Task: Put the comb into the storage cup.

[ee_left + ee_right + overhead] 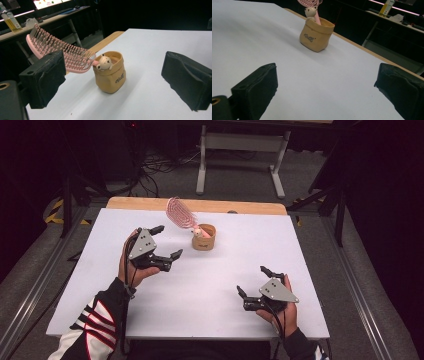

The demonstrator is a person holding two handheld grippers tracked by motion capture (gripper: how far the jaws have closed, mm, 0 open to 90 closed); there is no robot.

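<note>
the left gripper (167, 241) is black, with a grey three-cornered plate (141, 244) on top that carries small dark screw dots near its corners. its jaws end in blocky black pads (46, 76) with a rough, foam-like surface, and one has a small round hole in its upper face. a brass-coloured ring sits in the black body at the lower corner of the left gripper view. a thin black cable trails from it along the wrist. the right gripper (252, 281) has the same black build and grey plate (277, 290), with its own black cable. the left sleeve (95, 327) is black with white stripes edged in red; the right sleeve (302, 346) is dark.
</note>
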